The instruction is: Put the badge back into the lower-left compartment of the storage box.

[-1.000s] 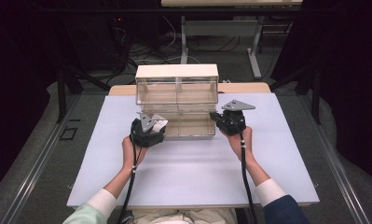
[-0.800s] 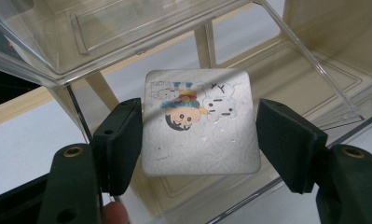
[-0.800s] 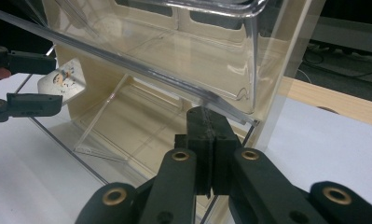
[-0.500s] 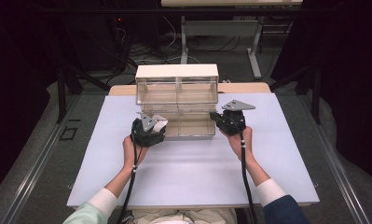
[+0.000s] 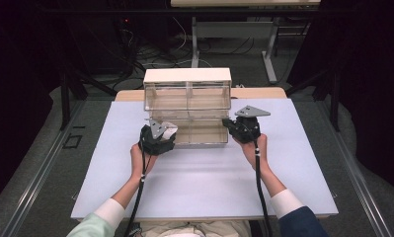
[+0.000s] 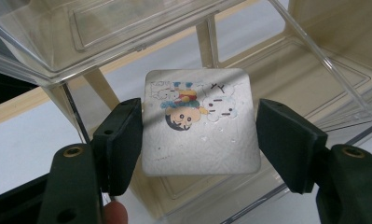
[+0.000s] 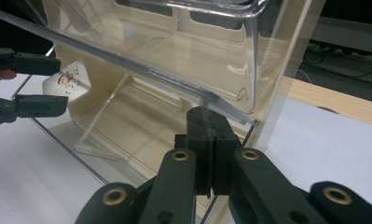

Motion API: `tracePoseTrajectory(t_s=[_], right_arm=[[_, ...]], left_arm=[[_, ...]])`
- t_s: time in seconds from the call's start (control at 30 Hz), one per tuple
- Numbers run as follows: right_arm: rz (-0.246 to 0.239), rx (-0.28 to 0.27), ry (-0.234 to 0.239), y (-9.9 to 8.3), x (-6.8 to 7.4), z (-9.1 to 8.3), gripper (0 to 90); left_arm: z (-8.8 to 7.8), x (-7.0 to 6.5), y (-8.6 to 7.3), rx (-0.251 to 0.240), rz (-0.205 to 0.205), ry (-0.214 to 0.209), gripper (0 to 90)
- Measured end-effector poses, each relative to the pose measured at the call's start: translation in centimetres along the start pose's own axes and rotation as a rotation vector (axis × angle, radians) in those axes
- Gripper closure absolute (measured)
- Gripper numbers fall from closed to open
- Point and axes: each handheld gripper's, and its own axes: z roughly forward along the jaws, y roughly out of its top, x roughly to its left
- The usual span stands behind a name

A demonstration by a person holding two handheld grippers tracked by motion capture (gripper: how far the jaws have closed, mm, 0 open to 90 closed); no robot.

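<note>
A clear two-tier bin cabinet [image 5: 187,76] with a white top stands at the table's far middle. Its lower bin [image 5: 200,134] is tilted out toward me. My left gripper [image 5: 166,132] is shut on a white square packet [image 6: 200,154] printed with a cartoon figure. It holds the packet over the left end of the open lower bin [image 6: 309,79]. My right gripper [image 7: 207,126] has its jaws pressed together on the clear edge of the lower bin [image 7: 141,126] at the bin's right end. In the right gripper view the packet [image 7: 67,79] shows farther off, between the other jaws.
The cabinet rests on a white board [image 5: 199,182] over a wooden table [image 5: 263,92]. The upper bins [image 5: 184,96] are closed. Behind the table are desk legs [image 5: 271,54] and cables [image 5: 150,54] on a dark floor.
</note>
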Motion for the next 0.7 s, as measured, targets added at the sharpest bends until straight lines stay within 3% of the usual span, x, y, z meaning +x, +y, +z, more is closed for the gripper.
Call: tracePoseTrajectory(t_s=[0.2,0.4,0.7], right_arm=[[-0.001,0.001,0.002,0.0,0.0,0.0,90.0],[0.004,0.014,0.000,0.1,0.1,-0.1,90.0],[-0.001,0.008,0.008,0.1,0.1,-0.1,90.0]], left_arm=[[0.1,-0.1,0.0,0.016,-0.009,-0.011,32.2],[-0.4,-0.1,0.1,0.025,-0.007,-0.029,19.5],[-2.1,0.2,-0.2,0.037,-0.012,-0.055,13.3]])
